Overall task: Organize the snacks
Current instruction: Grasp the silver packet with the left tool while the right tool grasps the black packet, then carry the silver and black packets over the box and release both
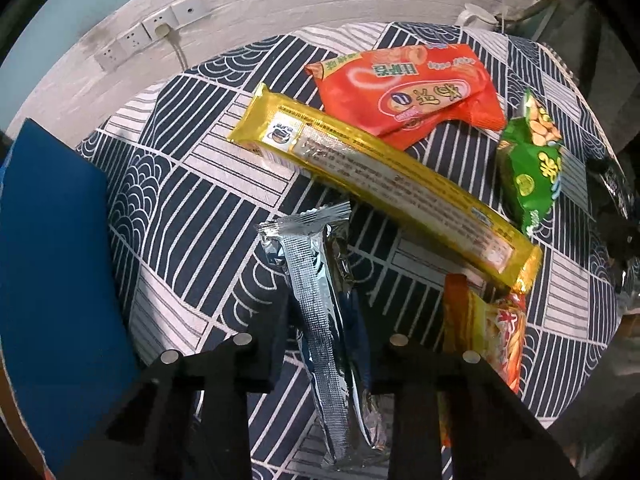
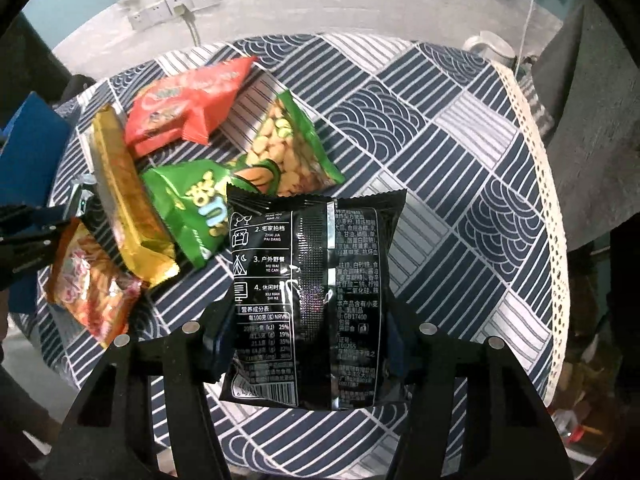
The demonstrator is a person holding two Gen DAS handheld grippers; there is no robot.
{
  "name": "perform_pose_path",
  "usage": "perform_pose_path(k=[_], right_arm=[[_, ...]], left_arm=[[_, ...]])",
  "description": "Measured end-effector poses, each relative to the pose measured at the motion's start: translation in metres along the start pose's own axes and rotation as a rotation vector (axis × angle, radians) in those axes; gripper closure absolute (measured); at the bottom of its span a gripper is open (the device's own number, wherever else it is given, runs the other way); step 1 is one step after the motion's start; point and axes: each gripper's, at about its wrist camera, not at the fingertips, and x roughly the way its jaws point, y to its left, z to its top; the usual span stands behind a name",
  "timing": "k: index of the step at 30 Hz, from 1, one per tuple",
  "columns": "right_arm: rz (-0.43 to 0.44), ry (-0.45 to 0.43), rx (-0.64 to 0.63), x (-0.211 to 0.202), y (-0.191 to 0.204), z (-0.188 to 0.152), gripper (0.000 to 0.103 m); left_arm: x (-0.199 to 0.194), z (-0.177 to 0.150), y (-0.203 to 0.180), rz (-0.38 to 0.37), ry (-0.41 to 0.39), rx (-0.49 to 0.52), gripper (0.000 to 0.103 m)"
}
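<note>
Two wrist views over a round table [image 2: 460, 128] covered w/ a navy-and-white patterned cloth; long yellow foil biscuit pack [image 1: 384, 176] serves as landmark. Left view: left gripper [image 1: 324, 344] points steeply down, its black fingers [image 1: 264, 344] closed on a crinkled silver foil snack packet [image 1: 320, 300], which lies just below the yellow pack's middle, its top seam near that pack's lower edge. An orange-red printed snack bag [image 1: 404, 92] lies above the yellow pack, touching or overlapping its upper edge. A green peanut bag [image 1: 528, 168] sits to the right of the yellow pack, just beside it. An orange-yellow noodle-snack pouch [image 1: 496, 336] lies at the yellow pack's lower-right end, partly under it. A blue flat-sided box [image 1: 52, 272] stands well to the left of the yellow pack, at the table edge. Right view: right gripper [image 2: 308, 344] holds a black glossy snack bag w/ white print [image 2: 312, 288] between its pads, the bag upright, back face to the camera, and to the right of the yellow pack [image 2: 124, 196], w/ the green bag [image 2: 256, 184] between them; whether the black bag clears the cloth cannot be told. White wall sockets [image 2: 172, 8] show on the pale wall beyond the table.
</note>
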Motion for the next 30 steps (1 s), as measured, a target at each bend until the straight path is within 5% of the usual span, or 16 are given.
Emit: perform_pose_path(k=[30], right_arm=[[0.032,-0.189,-0.133,-0.082,0.083,0.020,0.044]], left_arm=[[-0.120,-0.020,0.005,0.091,-0.276,0.144,0.076]])
